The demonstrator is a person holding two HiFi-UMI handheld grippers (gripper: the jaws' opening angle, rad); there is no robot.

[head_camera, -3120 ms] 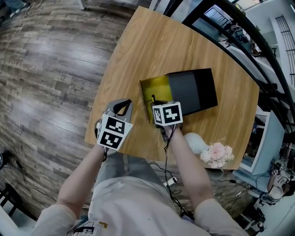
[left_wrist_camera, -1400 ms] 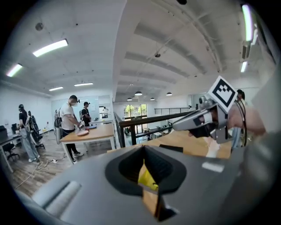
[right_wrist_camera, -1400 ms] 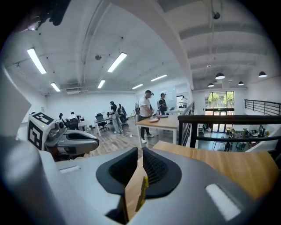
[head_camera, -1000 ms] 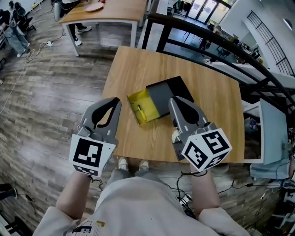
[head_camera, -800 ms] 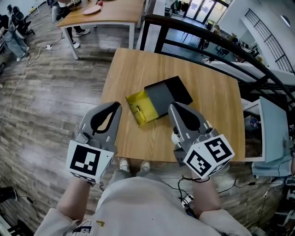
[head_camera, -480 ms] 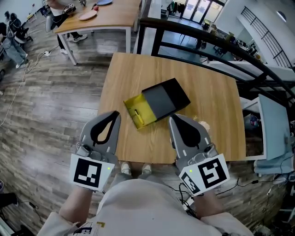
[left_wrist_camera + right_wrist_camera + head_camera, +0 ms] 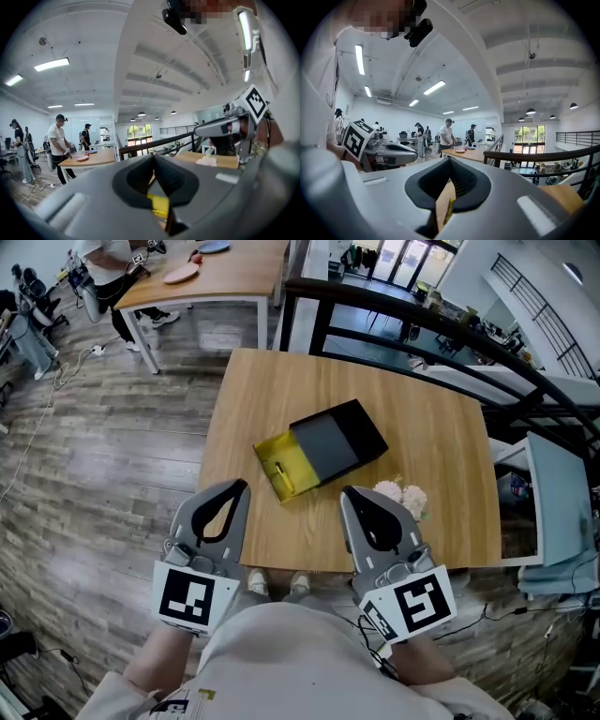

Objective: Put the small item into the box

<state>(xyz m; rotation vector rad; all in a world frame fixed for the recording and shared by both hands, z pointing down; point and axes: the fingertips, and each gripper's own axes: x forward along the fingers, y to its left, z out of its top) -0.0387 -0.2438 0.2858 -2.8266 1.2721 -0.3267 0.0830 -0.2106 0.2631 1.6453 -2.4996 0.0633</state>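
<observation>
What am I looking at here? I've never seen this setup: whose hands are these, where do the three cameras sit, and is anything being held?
There is no robot here: a person holds a two-jaw gripper in each hand. The head view comes from a camera on the person's head, looking down. It shows the left gripper and right gripper, each with a marker cube. The other two views come from cameras riding on each gripper, looking along its jaws. On the table lies a black box with its yellow tray slid out and a small item in it. White flowers lie near the right gripper. Both grippers are shut and hold nothing.
</observation>
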